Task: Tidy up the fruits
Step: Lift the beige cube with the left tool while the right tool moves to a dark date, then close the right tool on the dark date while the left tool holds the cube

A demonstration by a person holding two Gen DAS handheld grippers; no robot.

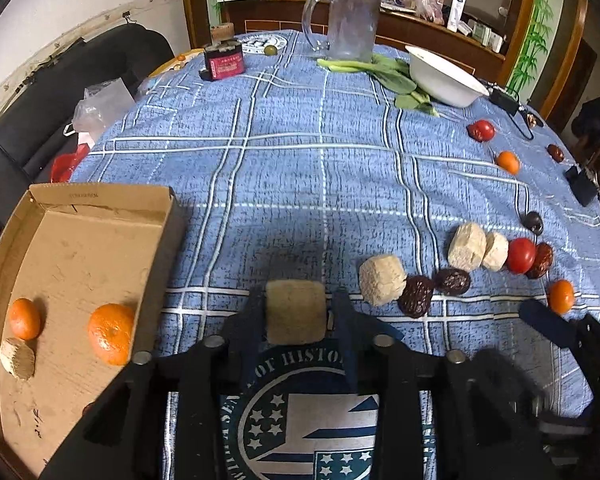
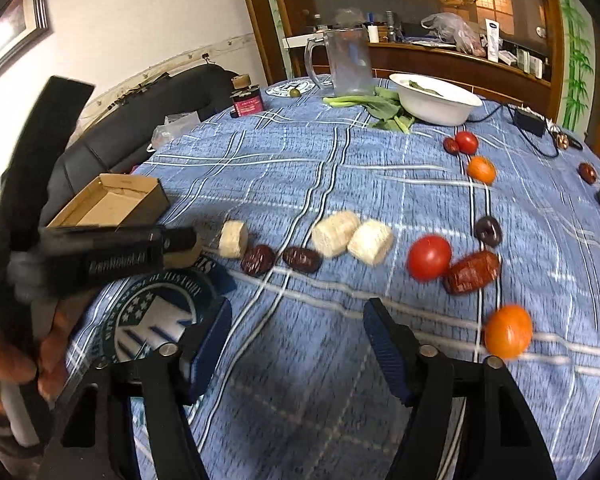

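My left gripper [image 1: 296, 308] is shut on a pale tan block [image 1: 295, 311], held just above the blue cloth, right of the cardboard box [image 1: 80, 264]. The box holds two oranges [image 1: 111, 334] and one tan piece [image 1: 17, 359]. More pale blocks [image 1: 382, 280], dark dates [image 1: 416, 295], red tomatoes [image 1: 521, 255] and small oranges [image 1: 561, 297] lie in a row to the right. My right gripper [image 2: 296, 340] is open and empty above the cloth, near a tomato [image 2: 429, 257], a date [image 2: 472, 273] and an orange [image 2: 508, 332].
At the far side stand a glass mug [image 1: 352, 24], a white bowl [image 1: 444, 76] with greens [image 1: 384, 72], and a red jar [image 1: 225, 62]. A black sofa [image 1: 52, 96] lies left of the table. A charger and cable [image 2: 530, 120] sit at the far right.
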